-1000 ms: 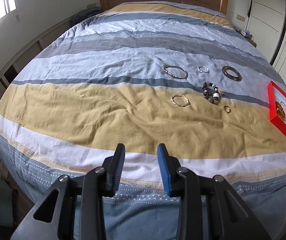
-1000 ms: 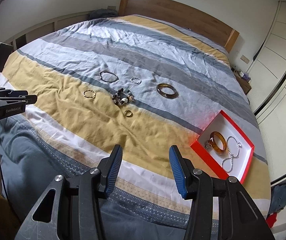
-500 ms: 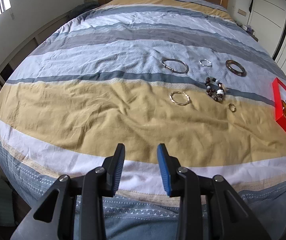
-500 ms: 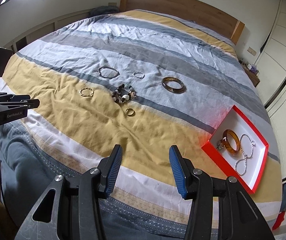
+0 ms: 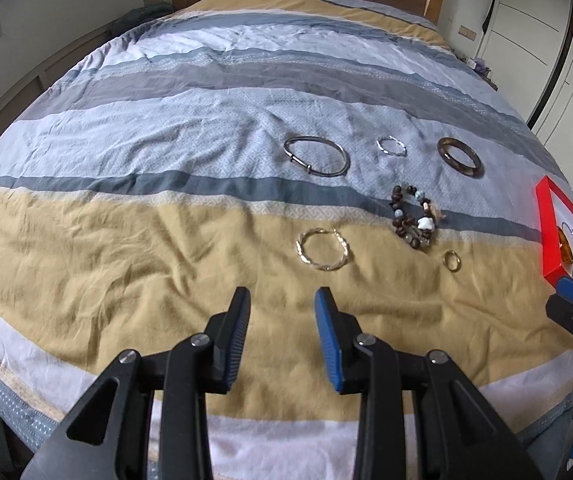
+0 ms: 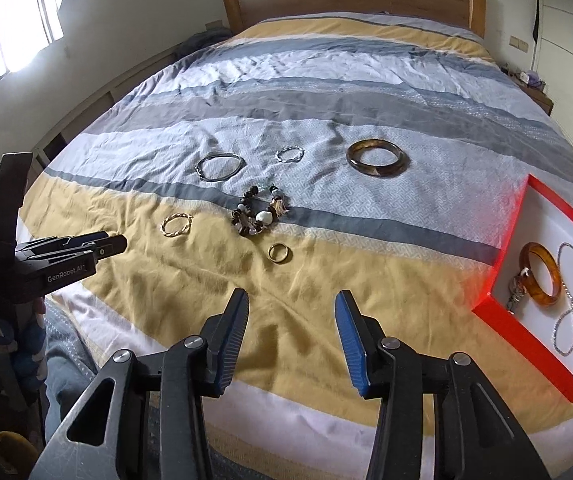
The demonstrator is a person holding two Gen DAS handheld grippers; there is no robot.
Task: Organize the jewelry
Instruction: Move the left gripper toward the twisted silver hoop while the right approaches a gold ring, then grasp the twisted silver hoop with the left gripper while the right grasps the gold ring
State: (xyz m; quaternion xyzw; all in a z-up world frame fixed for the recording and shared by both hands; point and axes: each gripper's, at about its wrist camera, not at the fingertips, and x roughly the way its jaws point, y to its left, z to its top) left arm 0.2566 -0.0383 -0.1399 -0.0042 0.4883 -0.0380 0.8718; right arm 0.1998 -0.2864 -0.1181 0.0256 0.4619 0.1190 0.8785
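Both grippers moved closer; gold ring [image 6: 279, 253] lies ahead of right fingers [image 6: 233, 312].

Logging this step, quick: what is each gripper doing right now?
Left gripper: open, holding nothing.
Right gripper: open, fingers closing, nothing between them.

Right gripper [image 6: 291, 300] at 6 o'clock over the yellow stripe of the striped bedspread [image 6: 366, 92], jaws closing with nothing between them; left gripper [image 6: 108, 245] entering at 9 o'clock. Loose near centre: silver bangle [image 6: 219, 168] at 11 o'clock, small silver ring [image 6: 289, 155], brown bangle [image 6: 377, 157] at 1 o'clock, beaded bracelet [image 6: 259, 214], twisted gold bangle [image 6: 177, 224], gold ring [image 6: 279, 253]. Red tray [image 6: 498, 310] at 3 o'clock, containing amber bangle [image 6: 540, 280] and silver chain [image 6: 572, 300].
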